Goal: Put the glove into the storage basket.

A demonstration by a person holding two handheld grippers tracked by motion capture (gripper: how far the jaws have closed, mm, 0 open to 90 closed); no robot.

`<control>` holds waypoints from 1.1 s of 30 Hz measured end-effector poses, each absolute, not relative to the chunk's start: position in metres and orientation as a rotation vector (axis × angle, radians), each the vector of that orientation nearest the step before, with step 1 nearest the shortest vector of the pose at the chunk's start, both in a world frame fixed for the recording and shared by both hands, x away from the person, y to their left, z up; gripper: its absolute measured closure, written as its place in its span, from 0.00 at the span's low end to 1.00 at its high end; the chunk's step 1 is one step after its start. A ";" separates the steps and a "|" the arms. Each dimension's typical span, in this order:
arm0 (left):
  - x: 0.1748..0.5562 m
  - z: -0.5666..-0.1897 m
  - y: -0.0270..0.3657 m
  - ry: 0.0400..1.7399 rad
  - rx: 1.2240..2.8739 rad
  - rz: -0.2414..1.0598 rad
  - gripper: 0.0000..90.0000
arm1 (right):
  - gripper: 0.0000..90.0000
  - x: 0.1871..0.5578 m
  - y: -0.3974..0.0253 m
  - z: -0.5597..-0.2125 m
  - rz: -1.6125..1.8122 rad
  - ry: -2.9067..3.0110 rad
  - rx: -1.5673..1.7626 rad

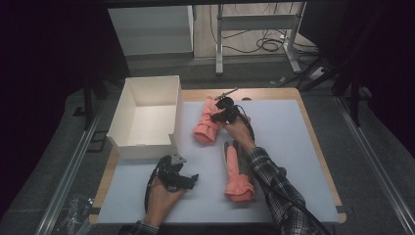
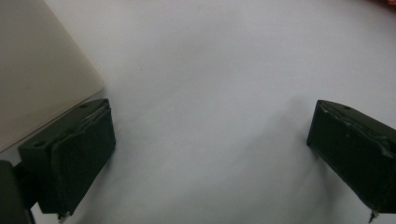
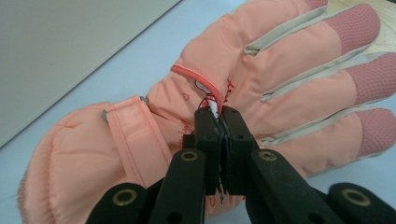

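Two pink padded gloves lie on the white mat. The far glove rests beside the white box, fingers pointing away. My right gripper is over its back; in the right gripper view that gripper is shut, pinching the far glove beside a red loop. The near glove lies cuff toward me, partly under the right forearm. My left gripper rests low over the mat by the box's near corner, and the left gripper is open with bare mat between its jaws.
The open white box stands at the mat's left side, close to the left jaw. Bare mat stretches ahead of the left gripper. The wooden table edge frames the mat. Metal frame legs and cables stand on the floor beyond.
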State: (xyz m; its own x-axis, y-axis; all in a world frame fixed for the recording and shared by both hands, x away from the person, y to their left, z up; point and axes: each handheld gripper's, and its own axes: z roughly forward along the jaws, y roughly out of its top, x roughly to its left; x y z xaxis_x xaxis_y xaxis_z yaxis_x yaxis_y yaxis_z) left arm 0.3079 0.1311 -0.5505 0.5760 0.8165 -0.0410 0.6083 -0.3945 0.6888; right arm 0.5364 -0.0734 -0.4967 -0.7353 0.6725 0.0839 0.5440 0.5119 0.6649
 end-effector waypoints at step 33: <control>0.308 -0.551 0.131 1.129 2.140 0.402 0.01 | 0.96 0.495 -0.093 -0.446 1.228 2.680 0.907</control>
